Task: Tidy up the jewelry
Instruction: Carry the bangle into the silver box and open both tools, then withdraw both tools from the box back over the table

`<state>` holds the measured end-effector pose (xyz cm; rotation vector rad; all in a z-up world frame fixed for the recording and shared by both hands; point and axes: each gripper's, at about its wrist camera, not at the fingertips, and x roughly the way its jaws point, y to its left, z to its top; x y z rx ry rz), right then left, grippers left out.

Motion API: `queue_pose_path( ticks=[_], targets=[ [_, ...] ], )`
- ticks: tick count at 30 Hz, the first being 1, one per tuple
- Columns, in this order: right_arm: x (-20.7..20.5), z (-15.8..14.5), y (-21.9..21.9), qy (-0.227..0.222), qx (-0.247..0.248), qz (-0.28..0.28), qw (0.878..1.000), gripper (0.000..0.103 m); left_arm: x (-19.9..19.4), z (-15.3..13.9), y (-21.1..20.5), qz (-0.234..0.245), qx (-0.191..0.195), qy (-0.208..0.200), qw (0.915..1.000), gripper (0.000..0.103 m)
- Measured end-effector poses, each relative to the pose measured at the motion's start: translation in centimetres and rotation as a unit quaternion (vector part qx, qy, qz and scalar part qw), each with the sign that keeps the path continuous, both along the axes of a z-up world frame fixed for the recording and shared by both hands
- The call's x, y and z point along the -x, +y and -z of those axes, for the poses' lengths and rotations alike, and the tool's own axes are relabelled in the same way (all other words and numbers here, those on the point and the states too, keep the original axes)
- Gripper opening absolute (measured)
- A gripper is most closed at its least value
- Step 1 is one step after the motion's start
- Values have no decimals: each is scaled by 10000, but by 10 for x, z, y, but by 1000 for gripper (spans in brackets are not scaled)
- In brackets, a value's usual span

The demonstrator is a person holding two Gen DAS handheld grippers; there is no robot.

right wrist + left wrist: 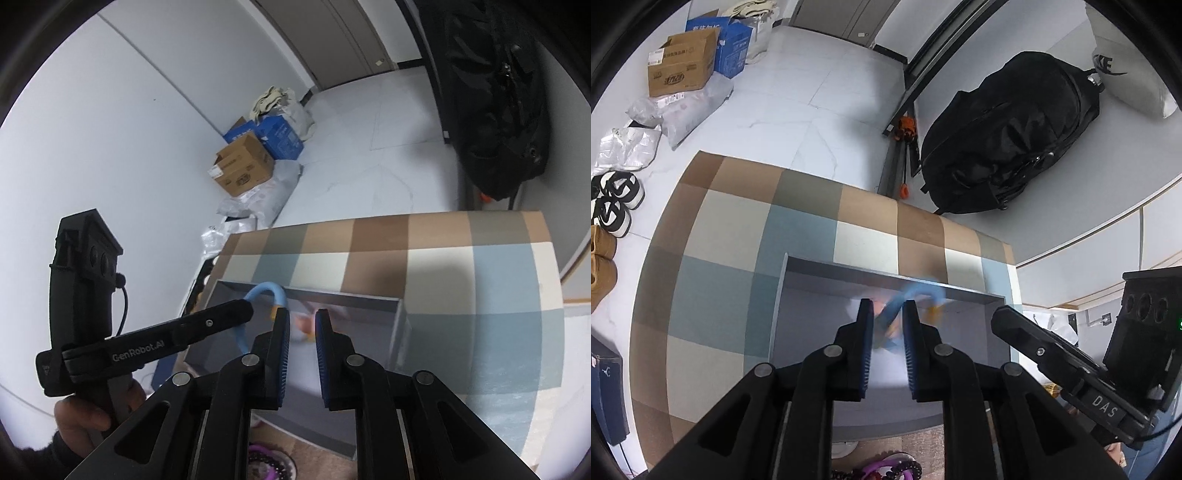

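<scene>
The left gripper point(888, 314) hangs over a grey open box point(798, 288) that sits on a table covered with a checked cloth point(738, 229) in brown, cream and blue squares. Its fingers point(864, 332) stand slightly apart with a blue bracelet point(916, 291) between their tips; the bracelet is blurred, so I cannot tell whether the fingers actually pinch it or only flank it. In the right wrist view the same bracelet arches up as a light blue loop just past the left gripper's tip, above the far wall of the box, with an orange bit hanging from its end.

The right gripper point(301, 321) hovers over the same box, its fingers point(282, 332) parted with nothing between them. Blurred pink and orange pieces point(308, 326) lie on the box floor beyond them.

At the near edge of the table, below both grippers, a purple bracelet point(886, 467) and a dark beaded one point(271, 467) lie together.
</scene>
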<state>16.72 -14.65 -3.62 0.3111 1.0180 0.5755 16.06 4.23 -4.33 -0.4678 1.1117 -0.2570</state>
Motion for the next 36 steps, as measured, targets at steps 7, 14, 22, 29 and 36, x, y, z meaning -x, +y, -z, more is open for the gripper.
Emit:
queue_pose_path(
  ticks=[7, 14, 22, 29, 36],
  targets=[
    [8, -19, -20, -365, -196, 336, 9986, 71, 8, -7, 0, 18, -64, -188, 9998, 52],
    [18, -24, -27, -439, -147, 452, 9979, 87, 20, -14, 0, -94, -431, -360, 9984, 52],
    [36, -28, -25, -677, -63, 466, 9966, 102, 39, -23, -5, -117, -865, -647, 9941, 53],
    [53, -34, -15, -875, 26, 265, 9958, 103, 59, -33, -2, -183, -1030, -949, 9900, 62],
    [79, -37, -8, -1182, 165, 148, 9927, 103, 85, -38, -2, -377, -1534, -1328, 9785, 77]
  ],
)
